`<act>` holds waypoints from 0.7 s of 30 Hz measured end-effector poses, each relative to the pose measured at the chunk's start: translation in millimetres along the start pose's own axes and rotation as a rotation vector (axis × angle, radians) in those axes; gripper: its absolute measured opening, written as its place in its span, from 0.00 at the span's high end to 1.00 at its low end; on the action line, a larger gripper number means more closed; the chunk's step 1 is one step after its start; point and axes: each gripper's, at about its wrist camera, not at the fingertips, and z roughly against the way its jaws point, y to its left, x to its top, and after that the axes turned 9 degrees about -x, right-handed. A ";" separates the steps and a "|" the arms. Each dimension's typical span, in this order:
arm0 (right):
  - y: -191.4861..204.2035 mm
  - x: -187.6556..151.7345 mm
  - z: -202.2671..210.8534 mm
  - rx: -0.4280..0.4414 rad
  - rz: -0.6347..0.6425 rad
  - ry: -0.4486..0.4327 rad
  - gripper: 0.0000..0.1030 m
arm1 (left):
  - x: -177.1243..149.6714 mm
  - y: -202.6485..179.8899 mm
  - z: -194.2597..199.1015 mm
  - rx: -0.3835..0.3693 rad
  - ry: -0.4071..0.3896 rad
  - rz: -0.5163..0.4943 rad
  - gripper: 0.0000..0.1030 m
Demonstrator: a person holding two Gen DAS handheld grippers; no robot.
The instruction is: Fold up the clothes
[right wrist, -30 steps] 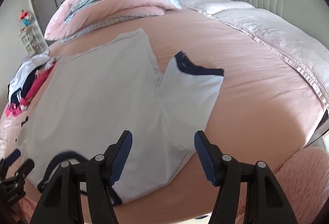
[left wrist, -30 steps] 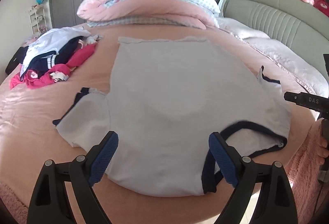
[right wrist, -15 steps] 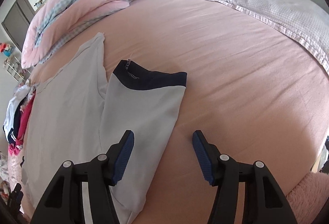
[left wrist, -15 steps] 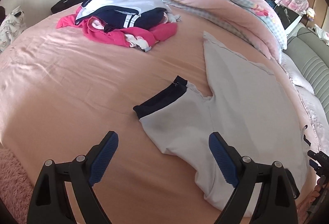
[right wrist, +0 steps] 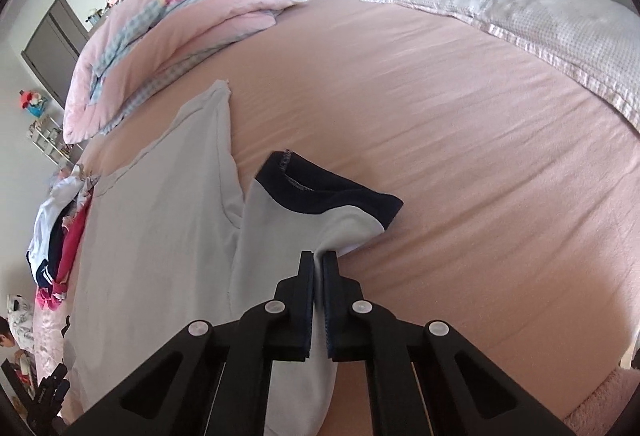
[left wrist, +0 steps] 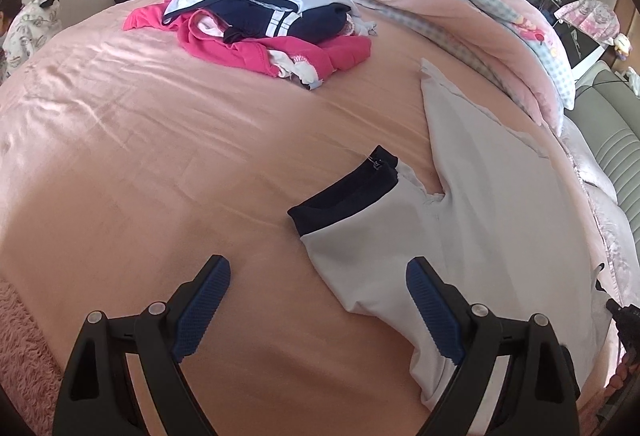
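The right claw (right wrist: 318,260) was seen clamped on the edge of the right sleeve of a pale grey, navy-cuffed T-shirt (right wrist: 160,236), while the left claw (left wrist: 318,300) was held wide open over the other sleeve with nothing gripped. The shirt was spread flat on the round, pink-sheeted bed (left wrist: 160,164). Farther back, a heap of pink, navy and white clothes (left wrist: 264,20) and a folded pink quilt (left wrist: 460,8) were laid.

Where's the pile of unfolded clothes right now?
In the left wrist view the clothes pile lies on the pink bed at upper centre, left of the folded quilt and beyond the spread grey shirt.
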 end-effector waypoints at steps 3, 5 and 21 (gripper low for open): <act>24.6 1.8 19.4 0.017 0.095 -0.059 0.98 | -6.2 -2.3 5.1 0.010 -0.003 0.006 0.12; 47.2 -1.4 29.6 0.047 0.180 -0.077 0.98 | -9.1 -4.2 6.7 0.016 -0.003 0.002 0.12; 116.2 -65.4 32.8 0.174 0.388 0.000 0.71 | -9.3 -8.1 4.1 0.006 0.009 -0.040 0.12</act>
